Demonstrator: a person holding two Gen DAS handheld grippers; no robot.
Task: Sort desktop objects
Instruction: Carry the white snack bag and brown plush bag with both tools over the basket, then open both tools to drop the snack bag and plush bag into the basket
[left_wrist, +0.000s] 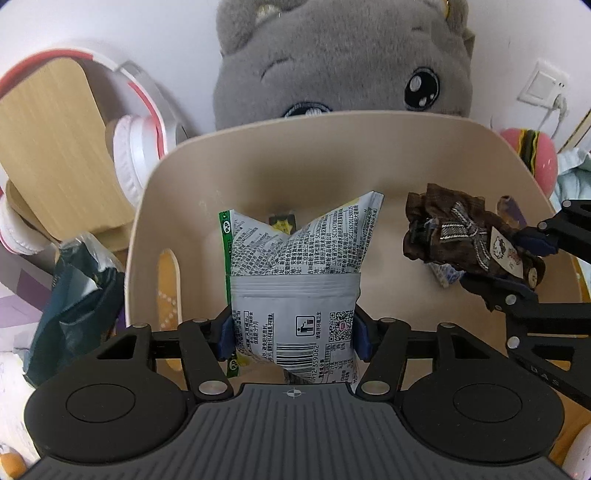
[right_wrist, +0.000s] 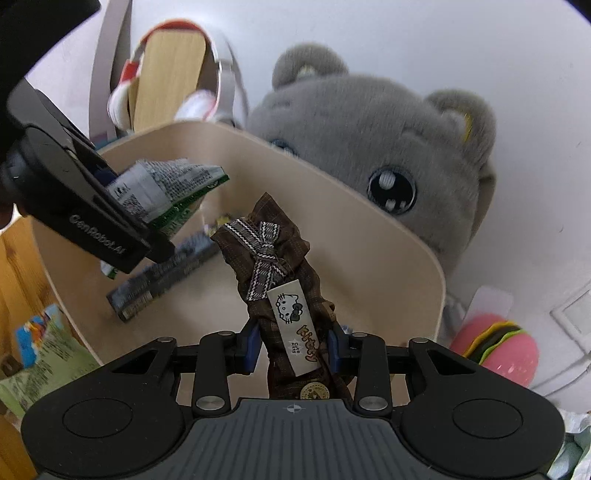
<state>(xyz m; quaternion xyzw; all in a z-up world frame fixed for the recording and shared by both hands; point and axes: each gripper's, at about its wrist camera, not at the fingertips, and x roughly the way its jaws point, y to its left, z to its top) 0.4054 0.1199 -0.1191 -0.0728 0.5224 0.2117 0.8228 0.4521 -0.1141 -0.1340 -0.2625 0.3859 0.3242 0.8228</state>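
Observation:
My left gripper (left_wrist: 293, 334) is shut on a white snack packet (left_wrist: 295, 280) with printed text and a barcode, held over the beige plastic bin (left_wrist: 332, 147). My right gripper (right_wrist: 293, 349) is shut on a brown plaid hair scrunchie (right_wrist: 273, 266) with a grey bow and a Hello Kitty tag, also over the bin (right_wrist: 388, 258). The scrunchie (left_wrist: 469, 236) and the right gripper's fingers (left_wrist: 535, 236) show at the right of the left wrist view. The left gripper and its packet (right_wrist: 166, 184) show at the left of the right wrist view. A dark packet (right_wrist: 162, 273) lies in the bin.
A grey plush toy (left_wrist: 332, 62) sits behind the bin. Red-and-white headphones (left_wrist: 136, 147) hang on a wooden stand (left_wrist: 55, 147) at the left. A dark green bag (left_wrist: 74, 295) lies left of the bin. A pink burger toy (right_wrist: 495, 343) lies at the right.

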